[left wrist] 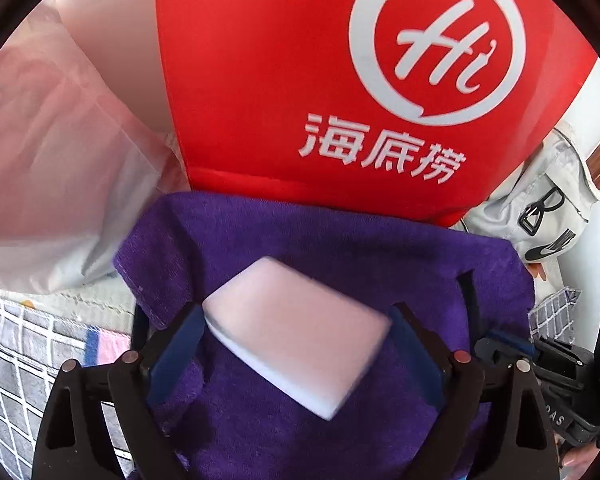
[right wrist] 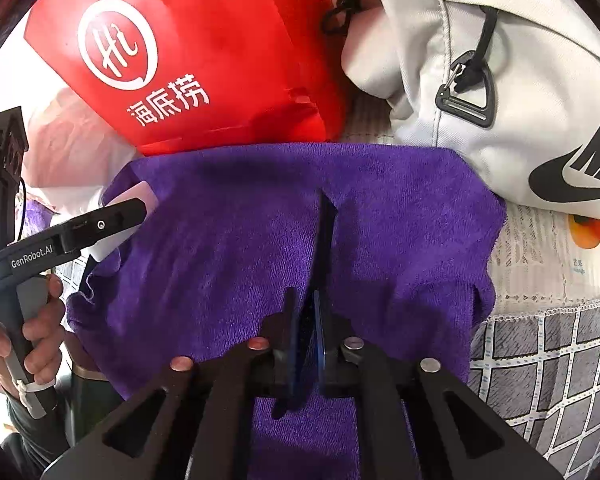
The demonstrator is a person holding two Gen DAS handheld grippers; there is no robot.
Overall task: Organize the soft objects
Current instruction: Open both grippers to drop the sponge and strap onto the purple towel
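Note:
A purple towel (left wrist: 340, 248) lies spread in front of a red non-woven bag (left wrist: 300, 80); it also shows in the right wrist view (right wrist: 228, 224). My left gripper (left wrist: 296, 336) is shut on a white sponge block (left wrist: 296, 332) and holds it over the towel. In the right wrist view the left gripper (right wrist: 128, 216) shows at the towel's left edge with the sponge (right wrist: 140, 194) in it. My right gripper (right wrist: 326, 216) is shut, its jaws pressed together over the towel's middle; whether it pinches the fabric I cannot tell.
A white Nike bag (right wrist: 500, 80) lies to the right, touching the towel's corner. A clear plastic bag (left wrist: 52, 160) sits left of the red bag (right wrist: 204, 60). A grey checked cover (right wrist: 548, 360) lies underneath. An orange item (right wrist: 596, 236) peeks from under the white bag.

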